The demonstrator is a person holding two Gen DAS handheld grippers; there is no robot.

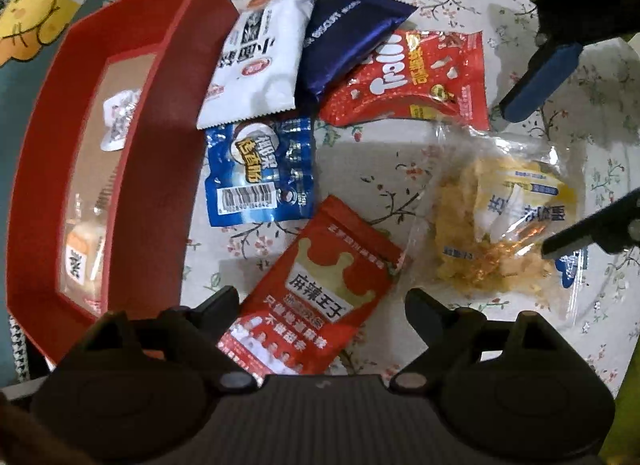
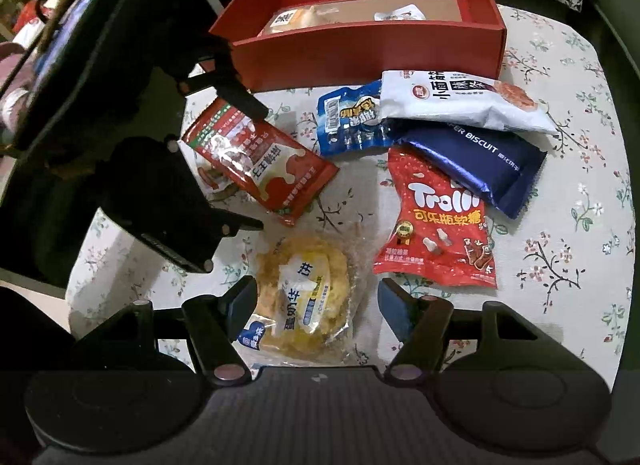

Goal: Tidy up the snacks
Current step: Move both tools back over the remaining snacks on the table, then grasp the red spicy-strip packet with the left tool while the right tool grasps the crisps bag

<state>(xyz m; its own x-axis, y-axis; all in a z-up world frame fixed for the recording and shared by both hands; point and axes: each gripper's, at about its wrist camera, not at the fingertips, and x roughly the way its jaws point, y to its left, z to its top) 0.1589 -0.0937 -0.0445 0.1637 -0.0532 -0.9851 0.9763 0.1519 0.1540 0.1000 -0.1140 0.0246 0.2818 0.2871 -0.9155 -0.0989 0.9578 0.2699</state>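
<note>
White pack (image 2: 460, 103) covers the upper edges of the blue pouch (image 2: 352, 121) and navy biscuit bar (image 2: 476, 163) beside the red box (image 2: 368, 53). Box's near wall hides the lower parts of the two packets inside. Left gripper (image 2: 256, 163) masks the red sachet's (image 2: 260, 161) far corner. Wafer bag (image 2: 304, 301) is cut off by the right gripper's body. Small print unreadable.
</note>
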